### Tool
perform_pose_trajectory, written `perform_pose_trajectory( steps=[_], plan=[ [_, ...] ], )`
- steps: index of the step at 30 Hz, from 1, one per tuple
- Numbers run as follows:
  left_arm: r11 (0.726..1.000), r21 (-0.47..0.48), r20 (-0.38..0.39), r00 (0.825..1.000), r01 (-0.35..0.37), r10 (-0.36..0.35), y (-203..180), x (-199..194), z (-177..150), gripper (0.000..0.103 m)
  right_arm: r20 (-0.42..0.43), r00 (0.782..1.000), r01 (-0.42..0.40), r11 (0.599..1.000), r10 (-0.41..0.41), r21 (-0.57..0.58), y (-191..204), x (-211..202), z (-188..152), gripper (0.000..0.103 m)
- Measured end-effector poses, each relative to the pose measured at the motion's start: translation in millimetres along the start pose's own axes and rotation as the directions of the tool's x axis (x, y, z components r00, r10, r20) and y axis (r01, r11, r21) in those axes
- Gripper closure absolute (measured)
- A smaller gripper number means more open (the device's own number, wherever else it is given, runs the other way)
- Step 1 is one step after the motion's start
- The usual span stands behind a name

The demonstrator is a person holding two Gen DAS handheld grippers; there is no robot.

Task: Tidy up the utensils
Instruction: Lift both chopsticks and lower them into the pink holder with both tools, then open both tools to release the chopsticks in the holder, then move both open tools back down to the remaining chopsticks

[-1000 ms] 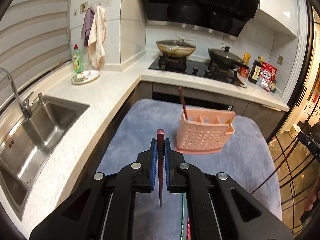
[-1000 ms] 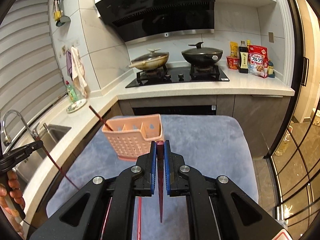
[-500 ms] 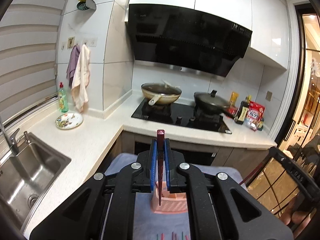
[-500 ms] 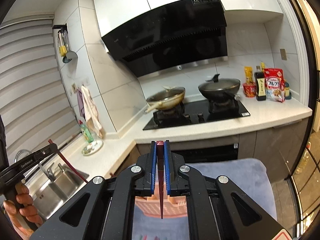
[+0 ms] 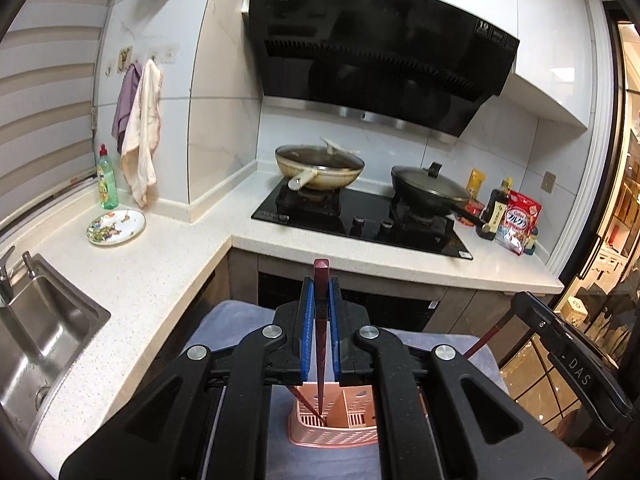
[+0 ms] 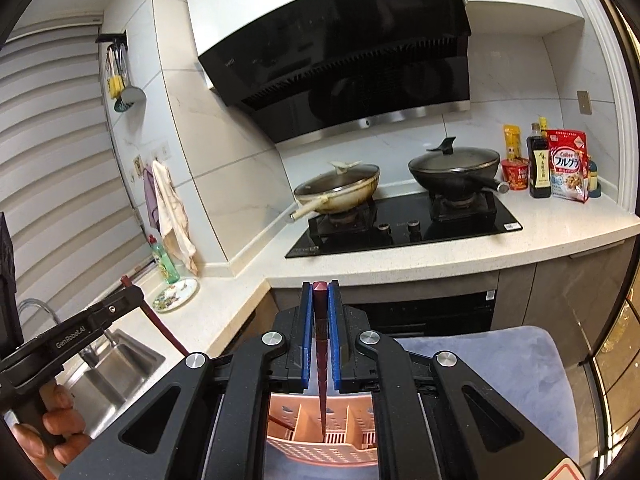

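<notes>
Both chopsticks [image 5: 320, 344] [image 6: 320, 344] now hang lower, tips inside the basket [image 5: 334, 426].

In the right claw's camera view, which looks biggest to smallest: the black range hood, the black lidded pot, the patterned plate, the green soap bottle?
1. Range hood
2. Black lidded pot
3. Patterned plate and green soap bottle: alike in apparent size, so unranked.

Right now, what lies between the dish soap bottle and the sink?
In the left wrist view, a patterned plate sits on the counter between the dish soap bottle and the sink.
</notes>
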State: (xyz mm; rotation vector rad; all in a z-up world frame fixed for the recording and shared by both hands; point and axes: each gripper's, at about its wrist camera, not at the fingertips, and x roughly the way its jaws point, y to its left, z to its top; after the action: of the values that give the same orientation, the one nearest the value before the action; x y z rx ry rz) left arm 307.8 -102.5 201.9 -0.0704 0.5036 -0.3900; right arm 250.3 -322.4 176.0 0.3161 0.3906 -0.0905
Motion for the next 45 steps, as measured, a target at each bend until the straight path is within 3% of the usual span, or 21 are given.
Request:
perform_pose_trajectory(
  steps=[8,13,15,17,18,22,36,45],
  plan=[
    [1.0,-0.024,-0.096,0.995,0.006,-0.008,9.8,34.1,-29.5,0.096,-0.101,0.995,0.01,1.0,-0.011,-0.014,-3.6,33.4,-35.4,0.096],
    [0.999,-0.032,-0.113,0.994,0.004,-0.007,16.8,35.8,-36.6,0.093,-0.1,0.994,0.037,0.998,-0.041,-0.043,-0.7,32.6,-41.5,0.092],
    [0.999,-0.035,-0.103,0.995,-0.007,0.004,18.6,29.7,-36.3,0.08,-0.094,0.995,0.036,0.998,-0.04,-0.044,-0.5,27.4,-40.7,0.091],
    [0.999,-0.03,-0.088,0.996,-0.021,0.018,18.6,23.0,-35.2,0.054,-0.086,0.996,0.032,0.999,-0.036,-0.044,0.9,20.1,-38.2,0.09],
    [0.999,-0.023,-0.074,0.997,-0.032,0.03,17.9,17.6,-34.7,0.052,-0.083,0.996,0.029,0.999,-0.032,-0.043,1.0,16.5,-36.7,0.09],
    [0.998,0.022,-0.057,0.996,-0.067,0.068,13.1,-1.3,-34.9,0.051,-0.07,0.997,0.011,0.999,-0.014,-0.042,4.0,-2.7,-33.1,0.076],
    [0.983,0.129,-0.086,0.985,-0.134,0.146,-6.3,-63.9,-82.7,0.046,-0.133,0.991,-0.033,0.998,0.027,-0.046,8.7,-89.4,-73.5,0.072],
    [0.978,0.14,-0.115,0.979,-0.154,0.17,-1.3,-103.1,-133.0,0.046,-0.229,0.973,-0.039,0.999,0.034,-0.018,-5.8,-135.8,-138.6,0.069]
  ],
)
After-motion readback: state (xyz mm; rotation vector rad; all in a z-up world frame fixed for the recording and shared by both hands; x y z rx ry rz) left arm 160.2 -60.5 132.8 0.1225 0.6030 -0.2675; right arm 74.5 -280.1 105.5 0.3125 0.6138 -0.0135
